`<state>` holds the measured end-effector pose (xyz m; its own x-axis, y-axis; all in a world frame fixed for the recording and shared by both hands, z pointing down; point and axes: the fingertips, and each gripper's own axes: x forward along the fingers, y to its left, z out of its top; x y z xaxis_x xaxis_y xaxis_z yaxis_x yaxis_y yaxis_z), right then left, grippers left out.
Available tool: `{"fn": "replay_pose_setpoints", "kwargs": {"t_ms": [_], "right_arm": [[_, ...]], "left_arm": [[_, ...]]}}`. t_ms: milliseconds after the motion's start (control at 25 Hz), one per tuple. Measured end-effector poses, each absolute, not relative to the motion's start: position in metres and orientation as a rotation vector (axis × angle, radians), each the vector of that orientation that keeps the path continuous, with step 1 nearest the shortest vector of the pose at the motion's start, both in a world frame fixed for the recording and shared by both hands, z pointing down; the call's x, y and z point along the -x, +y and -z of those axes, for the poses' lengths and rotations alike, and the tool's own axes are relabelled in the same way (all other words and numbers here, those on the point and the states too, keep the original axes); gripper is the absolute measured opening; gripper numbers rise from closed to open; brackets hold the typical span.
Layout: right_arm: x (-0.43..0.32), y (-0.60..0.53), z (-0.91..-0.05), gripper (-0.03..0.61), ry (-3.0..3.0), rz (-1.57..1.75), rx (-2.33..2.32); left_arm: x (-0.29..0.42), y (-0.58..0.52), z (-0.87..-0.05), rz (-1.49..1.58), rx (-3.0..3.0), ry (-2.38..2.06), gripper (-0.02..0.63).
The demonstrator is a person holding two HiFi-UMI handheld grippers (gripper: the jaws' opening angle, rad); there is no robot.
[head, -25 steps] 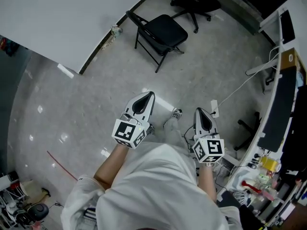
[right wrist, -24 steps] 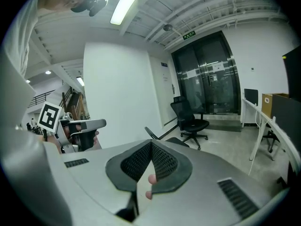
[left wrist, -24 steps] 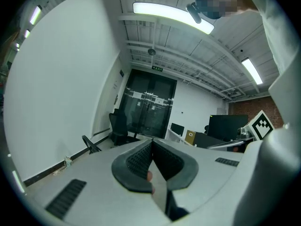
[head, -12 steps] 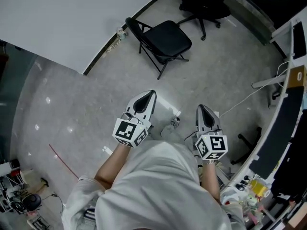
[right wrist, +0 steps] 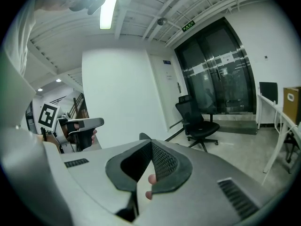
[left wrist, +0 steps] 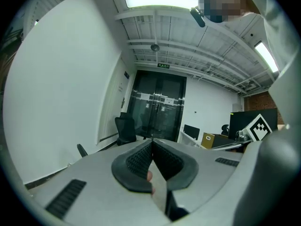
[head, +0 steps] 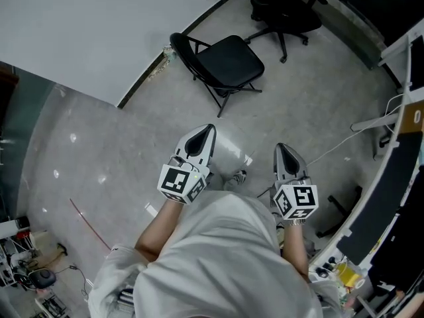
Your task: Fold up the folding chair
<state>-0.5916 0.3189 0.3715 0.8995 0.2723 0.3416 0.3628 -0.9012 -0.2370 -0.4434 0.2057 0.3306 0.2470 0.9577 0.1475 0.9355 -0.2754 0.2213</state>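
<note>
The black folding chair (head: pixel 224 61) stands unfolded on the grey floor by the white wall, its seat flat and its backrest toward the wall. My left gripper (head: pixel 207 132) and right gripper (head: pixel 281 150) are held out in front of me, both shut and empty, well short of the chair. In the left gripper view the jaws (left wrist: pixel 151 144) meet at a point, with the chair's backrest (left wrist: pixel 82 149) low at the left. The right gripper's jaws (right wrist: pixel 150 144) are closed too, and the top of the chair's backrest (right wrist: pixel 145 136) peeks just above them.
A black office chair (head: pixel 283 8) on castors stands behind the folding chair, near the wall's corner. Desks with monitors (head: pixel 397 177) line the right side. A white cable (head: pixel 338 141) and a red cable (head: pixel 89 224) run across the floor. Glass doors (left wrist: pixel 157 109) lie ahead.
I have walked toward the folding chair: it and the office chair sit lower and nearer in the head view. Both grippers stayed shut in front of me.
</note>
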Motion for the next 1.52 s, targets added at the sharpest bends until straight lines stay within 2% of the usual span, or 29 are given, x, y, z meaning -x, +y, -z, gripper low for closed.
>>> {"fn": "replay_pose_setpoints", "kwargs": {"t_ms": [560, 1000, 1520], "right_arm": [[0.546, 0.386, -0.389, -0.002, -0.494, 0.507, 2.773], [0.464, 0.461, -0.387, -0.002, -0.467, 0.573, 2.791], [0.367, 0.524, -0.384, -0.002, -0.456, 0.582, 2.817]], "left_arm": [[0.383, 0.277, -0.358, -0.436, -2.404, 1.776, 0.011], [0.312, 0.368, -0.362, -0.447, -2.376, 1.808, 0.011], [0.206, 0.412, -0.363, -0.436, -2.416, 1.726, 0.011]]}}
